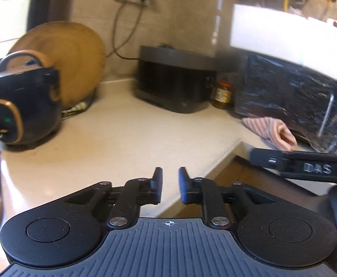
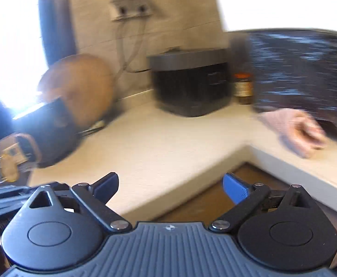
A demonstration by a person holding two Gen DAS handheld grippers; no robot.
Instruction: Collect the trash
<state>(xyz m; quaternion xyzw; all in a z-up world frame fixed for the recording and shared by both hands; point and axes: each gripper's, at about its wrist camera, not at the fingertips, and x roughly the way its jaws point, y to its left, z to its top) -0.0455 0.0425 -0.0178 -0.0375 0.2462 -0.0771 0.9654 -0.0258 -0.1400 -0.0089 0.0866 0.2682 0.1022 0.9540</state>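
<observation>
Over the counter's inner corner edge [image 1: 237, 142], both hand-held grippers [image 1: 170, 188] [image 2: 170, 188] hover empty.

Jar [image 1: 222, 92] between box [image 1: 175, 78] and bag [image 1: 290, 92]

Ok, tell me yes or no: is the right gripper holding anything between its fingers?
No. In the right wrist view the right gripper has its jaws wide apart with only bare countertop and the counter edge showing between them.
</observation>
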